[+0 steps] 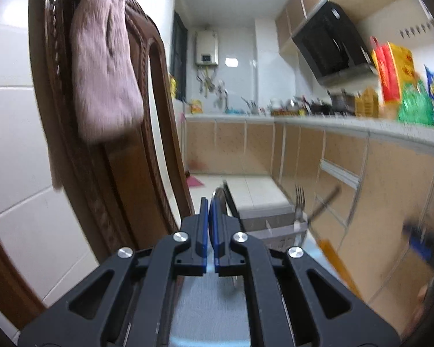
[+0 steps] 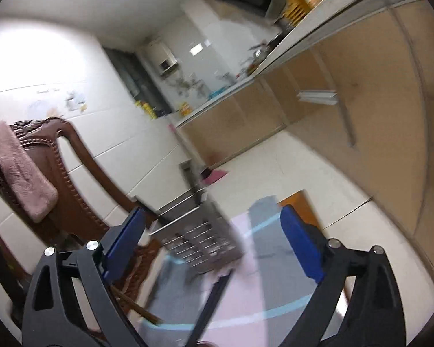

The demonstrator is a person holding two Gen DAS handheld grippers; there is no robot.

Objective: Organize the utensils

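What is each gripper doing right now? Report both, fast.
Left gripper: closed, nothing visibly held.
Right gripper: open, holding nothing.

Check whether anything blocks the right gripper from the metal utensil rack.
Nothing visible does: the rack sits just ahead of the open right gripper. A blurred black handle lies nearer, below the jaws, on the mat.

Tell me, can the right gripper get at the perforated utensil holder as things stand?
Probably yes. The right gripper is open with nothing between its fingers, and the holder stands just ahead of them. A dark utensil lies on the mat below, but seems not to block the way.
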